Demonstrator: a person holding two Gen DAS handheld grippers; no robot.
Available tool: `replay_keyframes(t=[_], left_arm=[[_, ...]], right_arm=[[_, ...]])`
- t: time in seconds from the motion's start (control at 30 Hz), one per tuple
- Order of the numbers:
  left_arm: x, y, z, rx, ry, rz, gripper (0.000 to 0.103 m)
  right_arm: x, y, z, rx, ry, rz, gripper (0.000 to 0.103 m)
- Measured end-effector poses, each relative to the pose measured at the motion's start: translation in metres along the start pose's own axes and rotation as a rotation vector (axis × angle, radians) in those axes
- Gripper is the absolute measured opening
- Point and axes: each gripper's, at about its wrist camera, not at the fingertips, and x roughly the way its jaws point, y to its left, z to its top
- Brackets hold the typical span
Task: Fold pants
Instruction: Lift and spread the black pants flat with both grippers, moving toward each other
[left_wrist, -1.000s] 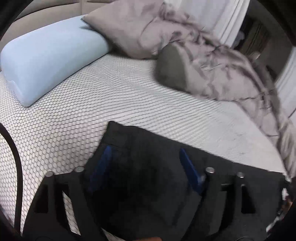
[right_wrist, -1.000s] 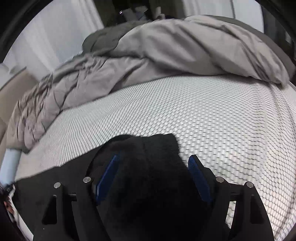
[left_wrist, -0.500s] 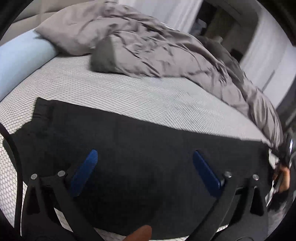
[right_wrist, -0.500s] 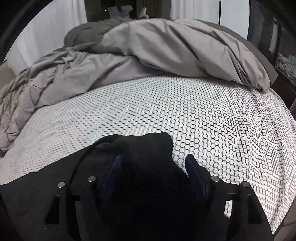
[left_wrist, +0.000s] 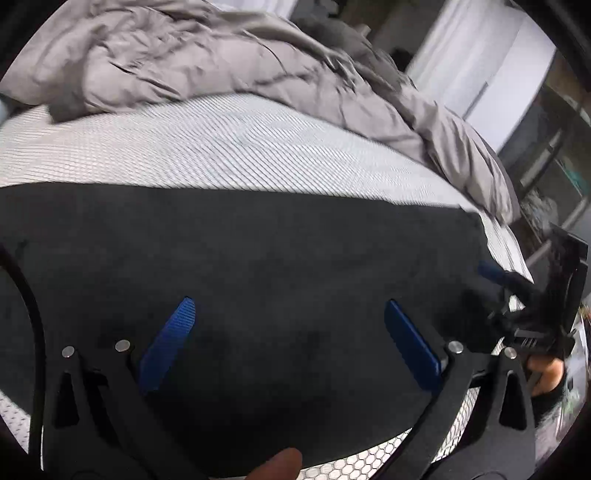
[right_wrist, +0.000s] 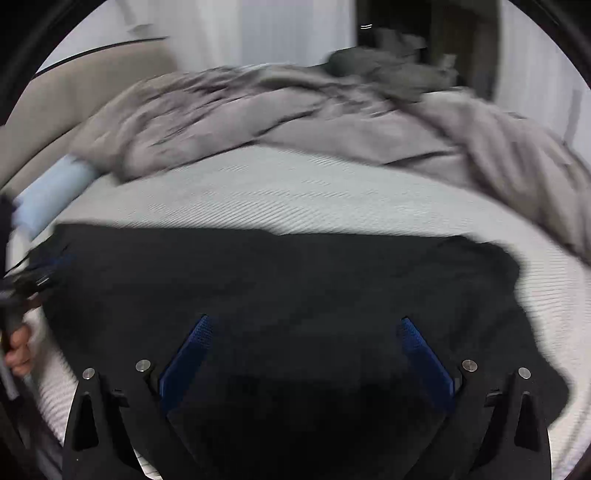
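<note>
Black fabric: we record the pants (left_wrist: 258, 266) lying flat as one broad dark band on the white honeycomb-patterned mattress cover (left_wrist: 229, 147), nearer the cameras than the rumpled grey duvet (left_wrist: 207, 59), which is heaped along the far side of that cover. In the left wrist view, the left gripper (left_wrist: 286, 332) is over the pants with its blue-padded fingers (left_wrist: 168, 345) spread wide apart and nothing between them. Past the right-hand end of the pants we see the right gripper (left_wrist: 532, 310), partly blurred. In the right wrist view, the right gripper (right_wrist: 304, 350) is likewise over the pants (right_wrist: 280, 288), its blue pads (right_wrist: 424, 354) wide apart and gripping nothing; the cloth's right end bunches slightly on the cover (right_wrist: 303, 192). At the left end of the pants we note the left gripper (right_wrist: 33, 280) and the hand (right_wrist: 18, 349) holding it, and just beyond them a pale blue pillow (right_wrist: 51, 195) beside the duvet (right_wrist: 295, 118). Both views are motion-blurred.
</note>
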Motion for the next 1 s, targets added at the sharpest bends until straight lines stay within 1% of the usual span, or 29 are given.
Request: replay_keyframes(t=[0.03, 0.07, 0.1, 0.2, 0.3, 0.33, 0.43, 0.5, 0.53, 0.6, 0.67, 0.77, 0.8, 0.83, 0.9, 0.93, 0.97, 1.0], left_arm=[[0.006, -0.003, -0.002, 0.003, 0.008, 0.021, 0.102], [0.018, -0.002, 0.000, 0.022, 0.026, 0.040, 0.102], [0.023, -0.008, -0.006, 0.052, 0.042, 0.047, 0.102], [0.039, -0.017, -0.016, 0.149, 0.082, 0.093, 0.102], [0.047, -0.022, -0.024, 0.191, 0.123, 0.110, 0.102], [0.048, -0.022, -0.025, 0.203, 0.126, 0.117, 0.102], [0.050, -0.027, -0.032, 0.241, 0.137, 0.158, 0.102], [0.051, -0.029, -0.034, 0.258, 0.138, 0.172, 0.102], [0.049, -0.027, -0.034, 0.253, 0.137, 0.168, 0.102], [0.048, -0.026, -0.033, 0.243, 0.140, 0.155, 0.102], [0.047, -0.024, -0.031, 0.241, 0.143, 0.151, 0.102], [0.048, -0.024, -0.029, 0.246, 0.143, 0.157, 0.102], [0.048, -0.025, -0.029, 0.247, 0.144, 0.160, 0.102], [0.049, -0.024, -0.028, 0.245, 0.145, 0.161, 0.102], [0.046, -0.023, -0.024, 0.215, 0.139, 0.157, 0.102], [0.043, -0.022, -0.023, 0.191, 0.126, 0.151, 0.102], [0.038, -0.021, -0.020, 0.153, 0.101, 0.133, 0.102], [0.033, -0.022, -0.018, 0.131, 0.082, 0.106, 0.102]], right_arm=[[0.006, 0.009, -0.005, -0.007, 0.013, 0.027, 0.102], [0.011, 0.016, -0.008, -0.014, 0.023, 0.038, 0.102], [0.020, 0.024, -0.011, -0.023, 0.042, 0.036, 0.102], [0.039, 0.044, -0.020, -0.064, 0.119, 0.011, 0.102], [0.052, 0.061, -0.029, -0.152, 0.168, -0.043, 0.102], [0.054, 0.064, -0.030, -0.177, 0.173, -0.050, 0.102], [0.053, 0.059, -0.027, -0.190, 0.198, -0.033, 0.102], [0.048, 0.052, -0.027, -0.219, 0.205, -0.040, 0.103], [0.045, 0.047, -0.027, -0.221, 0.208, -0.057, 0.103], [0.035, 0.028, -0.029, -0.188, 0.202, -0.115, 0.103], [0.028, 0.004, -0.030, -0.132, 0.193, -0.150, 0.103], [0.013, -0.044, -0.037, -0.046, 0.175, -0.340, 0.103], [0.009, -0.057, -0.040, -0.004, 0.169, -0.355, 0.103], [0.005, -0.075, -0.044, 0.070, 0.168, -0.355, 0.103], [0.004, -0.094, -0.049, 0.165, 0.176, -0.325, 0.102], [0.003, -0.093, -0.048, 0.162, 0.173, -0.328, 0.103], [0.003, -0.086, -0.045, 0.133, 0.169, -0.346, 0.103], [-0.001, -0.077, -0.043, 0.092, 0.157, -0.340, 0.103]])
